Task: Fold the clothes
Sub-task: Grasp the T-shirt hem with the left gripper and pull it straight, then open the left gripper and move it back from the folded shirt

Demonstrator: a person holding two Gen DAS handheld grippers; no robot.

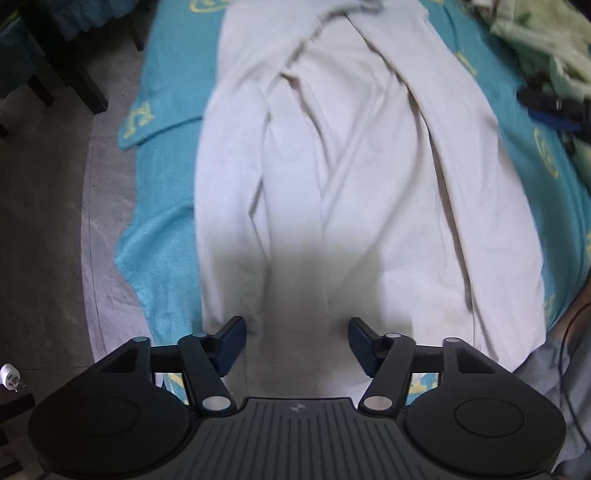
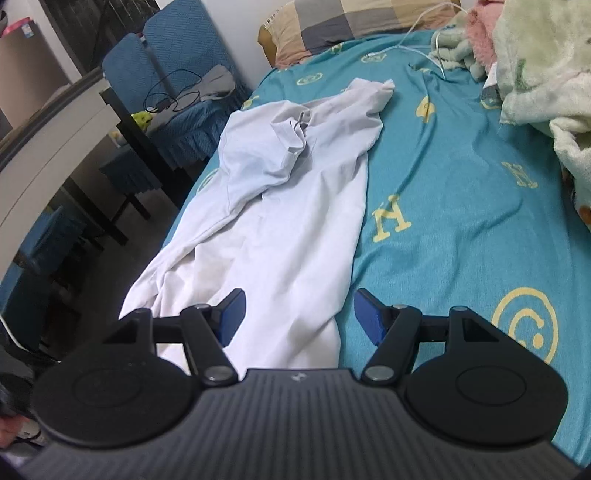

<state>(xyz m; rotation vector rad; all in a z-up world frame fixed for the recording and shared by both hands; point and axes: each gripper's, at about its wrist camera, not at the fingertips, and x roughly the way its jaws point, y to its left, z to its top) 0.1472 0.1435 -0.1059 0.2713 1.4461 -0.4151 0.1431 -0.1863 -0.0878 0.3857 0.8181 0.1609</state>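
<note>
A white long-sleeved garment (image 1: 351,177) lies lengthwise on a teal bed cover (image 1: 162,221), both sleeves folded in over its body. My left gripper (image 1: 297,341) is open and empty, just above the garment's near hem. In the right wrist view the same garment (image 2: 288,221) stretches away, its collar end bunched at the far end. My right gripper (image 2: 299,314) is open and empty, its jaws standing either side of the garment's near right edge, above the cloth.
The teal cover (image 2: 461,184) has yellow letters and smiley prints. A pale green blanket (image 2: 543,66) and a pink plush are heaped at the far right. A checked pillow (image 2: 351,26) lies at the bed's head. Blue chairs (image 2: 177,74) and a dark table stand left. Grey floor (image 1: 44,221) lies beside the bed.
</note>
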